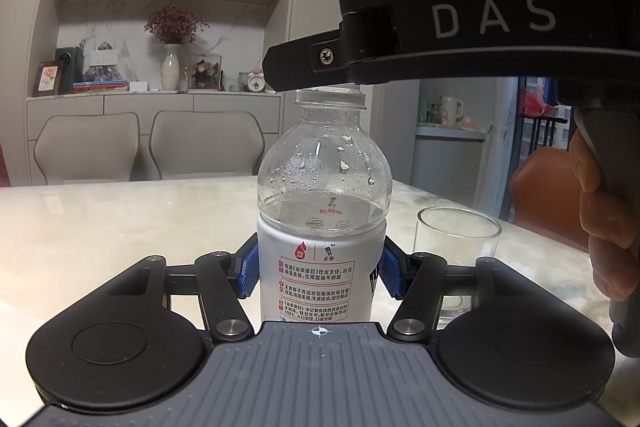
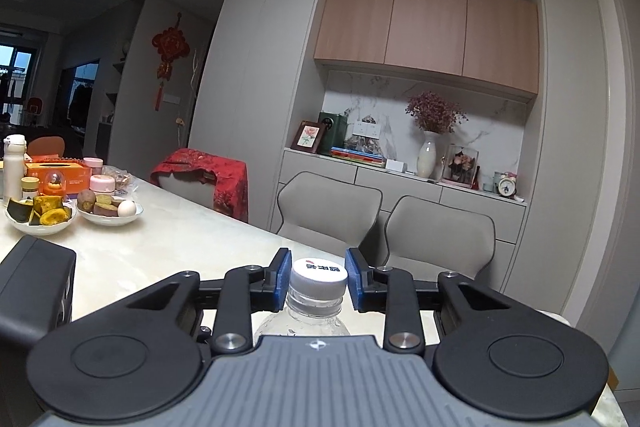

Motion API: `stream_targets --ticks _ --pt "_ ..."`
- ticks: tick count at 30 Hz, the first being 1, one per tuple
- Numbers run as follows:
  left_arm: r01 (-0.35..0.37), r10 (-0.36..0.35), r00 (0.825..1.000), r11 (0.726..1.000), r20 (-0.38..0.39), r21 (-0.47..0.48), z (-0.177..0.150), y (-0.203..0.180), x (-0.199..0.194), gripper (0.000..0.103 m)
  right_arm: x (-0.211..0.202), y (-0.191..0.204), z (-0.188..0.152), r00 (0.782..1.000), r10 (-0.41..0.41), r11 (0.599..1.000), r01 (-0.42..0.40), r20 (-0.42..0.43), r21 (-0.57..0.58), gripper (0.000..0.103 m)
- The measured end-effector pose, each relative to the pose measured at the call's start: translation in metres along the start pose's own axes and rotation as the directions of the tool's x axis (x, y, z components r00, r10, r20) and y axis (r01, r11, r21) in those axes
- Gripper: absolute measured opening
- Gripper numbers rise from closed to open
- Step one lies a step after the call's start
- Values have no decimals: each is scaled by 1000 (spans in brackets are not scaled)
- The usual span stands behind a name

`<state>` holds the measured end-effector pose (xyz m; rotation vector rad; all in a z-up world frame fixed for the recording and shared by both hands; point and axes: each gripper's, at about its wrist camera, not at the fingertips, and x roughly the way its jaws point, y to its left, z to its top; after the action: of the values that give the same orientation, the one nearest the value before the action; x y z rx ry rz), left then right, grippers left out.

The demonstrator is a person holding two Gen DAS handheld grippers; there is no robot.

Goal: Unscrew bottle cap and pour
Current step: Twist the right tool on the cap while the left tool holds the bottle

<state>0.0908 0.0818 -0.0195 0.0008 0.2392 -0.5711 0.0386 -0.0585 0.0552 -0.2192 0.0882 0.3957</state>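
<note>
Bottle [image 1: 324, 227] stands upright at frame centre on the worktop [image 1: 120, 227], long axis vertical, cap [image 2: 319, 277] up. Left claw [image 1: 320, 273] clamps its labelled body. Right claw [image 2: 319, 281] straddles the cap, pads just beside it, contact unclear. Glass [image 1: 458, 247] lower right.

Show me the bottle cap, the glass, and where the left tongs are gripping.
Bottle cap [image 2: 319, 277]: right wrist view, its white top.
Glass [image 1: 458, 239]: left wrist view, clear side wall.
Left tongs [image 1: 320, 273]: left wrist view, between the blue pads clamping the bottle's label.

One bottle [image 1: 323, 223], one glass [image 1: 458, 247], two chairs [image 1: 86, 147], two bowls [image 2: 40, 223]
</note>
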Motion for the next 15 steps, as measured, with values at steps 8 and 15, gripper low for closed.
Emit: stream_targets --ticks 8,15 --pt "2 -2 1000 1000 0 -4 0 1 3 58 0 -20 2 989 145 989 -145 5 -14 32" --pt "2 -2 1000 1000 2 4 -1 -1 3 58 6 -52 6 939 343 939 -343 2 -8 32"
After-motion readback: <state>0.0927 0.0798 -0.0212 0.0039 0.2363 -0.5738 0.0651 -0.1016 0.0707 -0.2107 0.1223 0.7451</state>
